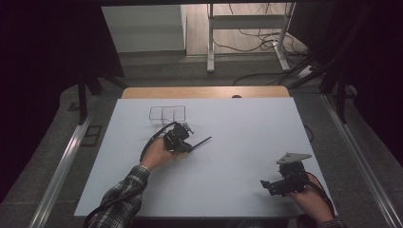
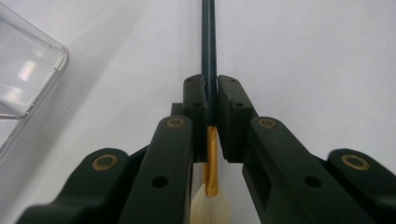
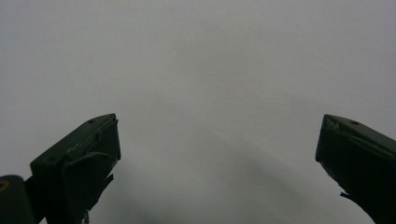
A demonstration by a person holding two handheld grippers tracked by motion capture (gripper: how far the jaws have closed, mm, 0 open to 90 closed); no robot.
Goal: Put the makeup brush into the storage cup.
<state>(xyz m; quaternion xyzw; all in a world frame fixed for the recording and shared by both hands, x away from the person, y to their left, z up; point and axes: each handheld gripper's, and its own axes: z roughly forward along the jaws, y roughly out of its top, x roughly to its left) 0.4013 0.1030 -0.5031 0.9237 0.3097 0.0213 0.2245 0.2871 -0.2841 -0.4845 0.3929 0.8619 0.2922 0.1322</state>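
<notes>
We see a paintbrush [image 2: 210, 60] pinched between the jaws of the left gripper [image 2: 211, 100], which are clenched tight on its dark handle just above the gold ferrule [image 2: 212, 158]. The left gripper view gives us the detail: the slim handle runs straight up and away from the jaws over the white tabletop [image 2: 303, 56], while the pale bristle tuft [image 2: 210, 207] sits low between the jaw arms. From the high view the brush [image 1: 202, 141] is only a thin dark stick poking out to the right of the left gripper [image 1: 190, 145], close over the white table [image 1: 237, 180] left of its middle; we cannot tell whether it touches the surface.

A clear plastic box [image 2: 25, 79] edges into the left gripper view at upper left; the high view shows that box [image 1: 167, 113] just beyond the left hand [image 1: 159, 153].

The right gripper [image 1: 263, 184] rests near the table's front right corner, well apart from the brush. In the right gripper view its jaws stand wide, released, with bare white surface between them.

We can read no writing or labels anywhere.
</notes>
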